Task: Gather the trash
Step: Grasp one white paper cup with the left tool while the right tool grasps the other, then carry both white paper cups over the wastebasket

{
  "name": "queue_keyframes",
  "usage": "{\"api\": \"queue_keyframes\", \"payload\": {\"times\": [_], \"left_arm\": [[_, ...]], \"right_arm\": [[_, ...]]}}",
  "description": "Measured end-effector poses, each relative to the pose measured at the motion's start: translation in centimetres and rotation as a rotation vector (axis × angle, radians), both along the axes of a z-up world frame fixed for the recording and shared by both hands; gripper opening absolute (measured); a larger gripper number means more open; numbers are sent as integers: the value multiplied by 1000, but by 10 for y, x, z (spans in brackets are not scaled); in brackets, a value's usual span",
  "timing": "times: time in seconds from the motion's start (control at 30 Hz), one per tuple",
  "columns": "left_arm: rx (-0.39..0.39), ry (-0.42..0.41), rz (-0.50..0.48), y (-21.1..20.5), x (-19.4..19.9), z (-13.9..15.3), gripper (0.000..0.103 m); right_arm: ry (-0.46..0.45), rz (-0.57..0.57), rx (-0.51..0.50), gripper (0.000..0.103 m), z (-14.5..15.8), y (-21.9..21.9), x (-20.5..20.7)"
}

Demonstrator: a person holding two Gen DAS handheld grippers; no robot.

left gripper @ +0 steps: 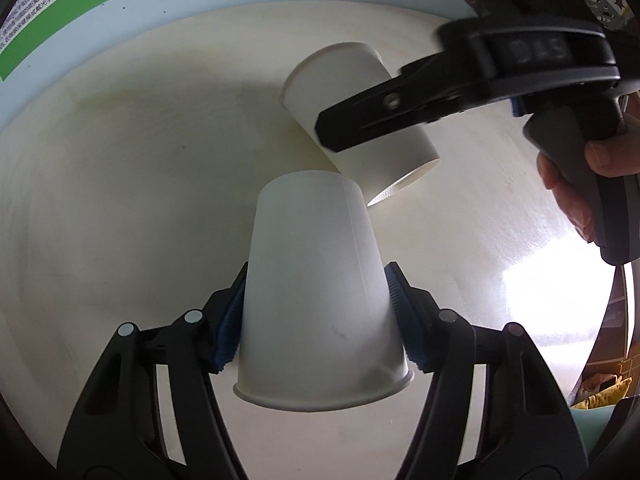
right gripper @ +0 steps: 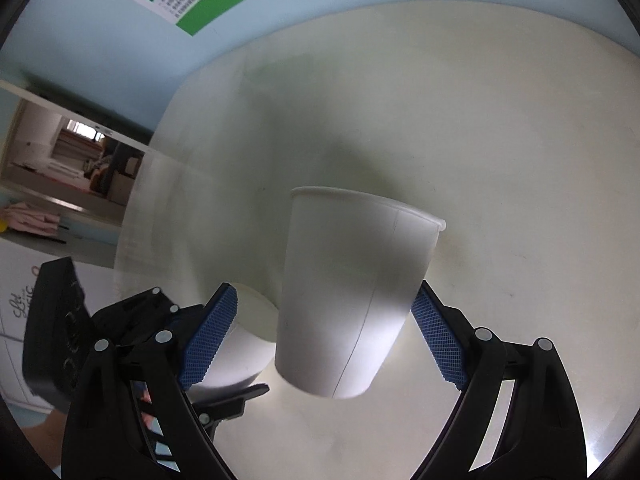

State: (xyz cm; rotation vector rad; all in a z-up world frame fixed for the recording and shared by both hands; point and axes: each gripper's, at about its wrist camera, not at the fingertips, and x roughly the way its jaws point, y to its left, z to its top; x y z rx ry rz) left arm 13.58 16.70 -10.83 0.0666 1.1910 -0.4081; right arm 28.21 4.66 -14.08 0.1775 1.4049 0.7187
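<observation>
Stacking step: the left gripper (left gripper: pixel 316 320) clamps one cup (left gripper: pixel 320 292), the right gripper (right gripper: pixel 320 336) clamps another (right gripper: pixel 356 288); next, align rim to base and nest.

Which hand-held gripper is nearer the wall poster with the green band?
Right, I'd judge. The right hand-held gripper holds its paper cup farther back toward the poster; the left hand-held gripper holds its cup nearer the table's front.

A round cream table (right gripper: pixel 500 100) meets a pale blue wall (right gripper: pixel 100 40). A green-striped poster (right gripper: pixel 208 8) hangs there. Glare brightens the table's right edge
</observation>
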Motion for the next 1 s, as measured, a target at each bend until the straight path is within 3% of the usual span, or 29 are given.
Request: {"api": "queue_keyframes", "payload": {"times": [0.17, 0.6, 0.77, 1.0], "left_arm": [[12, -12, -4, 13, -11, 3, 60], [39, -12, -19, 12, -15, 10, 60], [62, -37, -64, -12, -8, 23, 60], [96, -76, -184, -62, -30, 39, 59]], "right_arm": [[3, 9, -23, 62, -5, -1, -3], [-68, -57, -14, 61, 21, -44, -9], [-90, -114, 2, 61, 33, -81, -21], [-123, -240, 18, 61, 46, -151, -55]]}}
